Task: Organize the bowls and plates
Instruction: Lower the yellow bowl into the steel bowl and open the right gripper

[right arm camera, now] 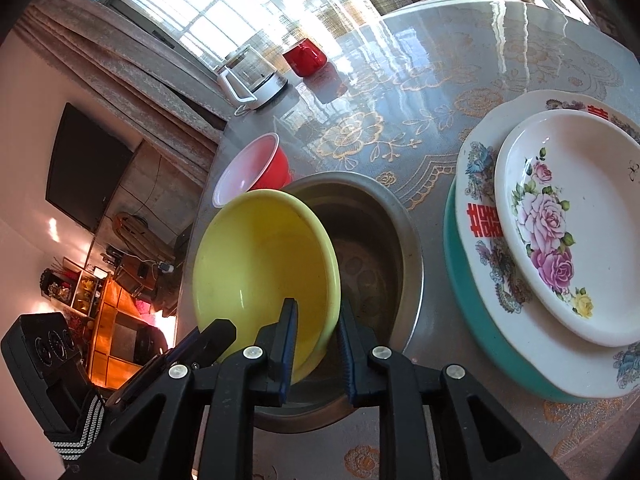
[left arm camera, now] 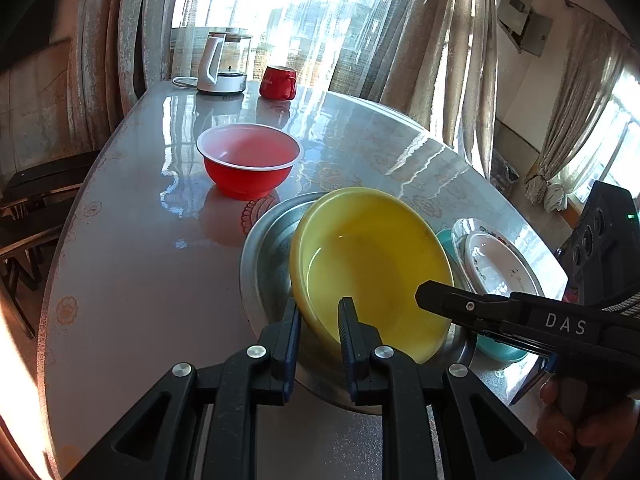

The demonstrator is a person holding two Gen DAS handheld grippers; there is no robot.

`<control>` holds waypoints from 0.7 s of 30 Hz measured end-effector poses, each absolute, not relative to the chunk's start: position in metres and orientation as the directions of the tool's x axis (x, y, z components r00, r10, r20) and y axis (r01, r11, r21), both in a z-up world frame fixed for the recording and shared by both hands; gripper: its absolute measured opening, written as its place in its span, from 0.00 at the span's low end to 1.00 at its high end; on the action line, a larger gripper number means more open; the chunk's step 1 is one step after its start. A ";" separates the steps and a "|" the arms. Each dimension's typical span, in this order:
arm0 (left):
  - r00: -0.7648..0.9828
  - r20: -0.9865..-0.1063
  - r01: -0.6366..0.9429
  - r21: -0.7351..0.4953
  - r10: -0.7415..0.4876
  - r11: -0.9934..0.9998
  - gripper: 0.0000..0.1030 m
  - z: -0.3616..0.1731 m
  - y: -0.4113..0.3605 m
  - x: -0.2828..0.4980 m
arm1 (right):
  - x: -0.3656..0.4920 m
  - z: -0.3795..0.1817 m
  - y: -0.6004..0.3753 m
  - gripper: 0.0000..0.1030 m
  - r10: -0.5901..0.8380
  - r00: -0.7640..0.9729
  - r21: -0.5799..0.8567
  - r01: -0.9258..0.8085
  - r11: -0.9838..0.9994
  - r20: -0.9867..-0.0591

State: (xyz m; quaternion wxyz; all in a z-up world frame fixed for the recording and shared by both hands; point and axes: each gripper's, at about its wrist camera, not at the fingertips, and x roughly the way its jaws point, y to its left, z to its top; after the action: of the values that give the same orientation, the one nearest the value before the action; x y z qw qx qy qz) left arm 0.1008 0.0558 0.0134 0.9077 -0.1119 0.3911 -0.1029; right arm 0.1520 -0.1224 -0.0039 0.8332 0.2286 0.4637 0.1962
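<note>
The yellow bowl [left arm camera: 372, 268] sits tilted in the steel basin [left arm camera: 264, 256] on the worktop [left arm camera: 140, 240]. The left hand-held gripper [left arm camera: 320, 320] clamps its near rim; the right hand-held gripper [right arm camera: 316, 320] straddles the opposite rim, jaws slightly parted.

A rounded, glossy grey counter [right arm camera: 400, 92] with a gold floral pattern is seen. A steel basin [right arm camera: 384, 240] stands on it near the front edge. Just beside the basin, on its window side, a red bowl [left arm camera: 249, 160] is set. Well beyond the basin, by the curtains, a kettle [left arm camera: 224, 65] and a red mug [left arm camera: 278, 82] are placed. Beside the basin, opposite the red bowl, a teal plate [right arm camera: 472, 300] lies under stacked plates.
</note>
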 end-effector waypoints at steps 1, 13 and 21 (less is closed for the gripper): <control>0.674 -0.687 0.100 -0.282 -0.273 0.954 0.19 0.013 0.056 0.101 | 0.152 -0.004 -0.123 0.21 0.538 0.494 0.564 -0.113 0.818 -0.683; 0.674 -0.699 0.107 -0.227 -0.238 0.968 0.20 0.011 0.050 0.105 | 0.155 0.002 -0.125 0.21 0.497 0.512 0.521 -0.110 0.846 -0.700; 0.681 -0.694 0.106 -0.218 -0.231 0.970 0.22 0.011 0.052 0.107 | 0.155 0.003 -0.131 0.24 0.498 0.517 0.534 -0.091 0.841 -0.696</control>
State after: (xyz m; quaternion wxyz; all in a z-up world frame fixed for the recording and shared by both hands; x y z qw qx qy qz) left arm 0.1070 0.0518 0.0114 0.9134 -0.0804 0.3883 -0.0923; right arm 0.1546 -0.1315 0.0026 0.8422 0.2216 0.4593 0.1749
